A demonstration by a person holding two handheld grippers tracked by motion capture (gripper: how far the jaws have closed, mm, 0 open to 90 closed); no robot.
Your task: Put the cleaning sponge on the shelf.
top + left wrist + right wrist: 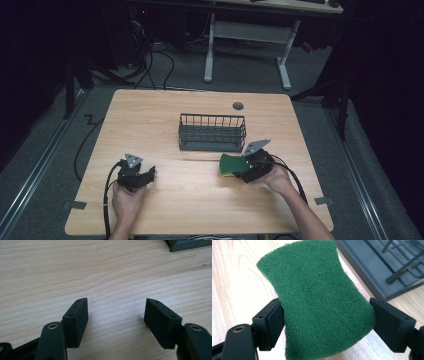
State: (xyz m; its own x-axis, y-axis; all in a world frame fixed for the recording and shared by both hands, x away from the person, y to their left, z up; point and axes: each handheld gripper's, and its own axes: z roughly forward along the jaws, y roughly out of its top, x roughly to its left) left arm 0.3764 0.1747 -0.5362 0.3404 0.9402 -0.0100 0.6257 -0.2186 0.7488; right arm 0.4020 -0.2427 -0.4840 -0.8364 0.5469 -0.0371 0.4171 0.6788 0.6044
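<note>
Above table [200, 200], right hand [278, 181] (sponge [232, 164] gripped)

Wooden table [165, 115], wire basket [212, 132] on it.

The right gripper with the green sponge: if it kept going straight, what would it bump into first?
Probably the dark wire basket. The right gripper holds the green scouring sponge pointing toward the basket's base, just ahead, though exact depth is unclear.

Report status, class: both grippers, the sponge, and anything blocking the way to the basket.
Left gripper open, empty, over bare table. Right gripper shut on green sponge, near basket. Nothing between sponge and basket.
</note>
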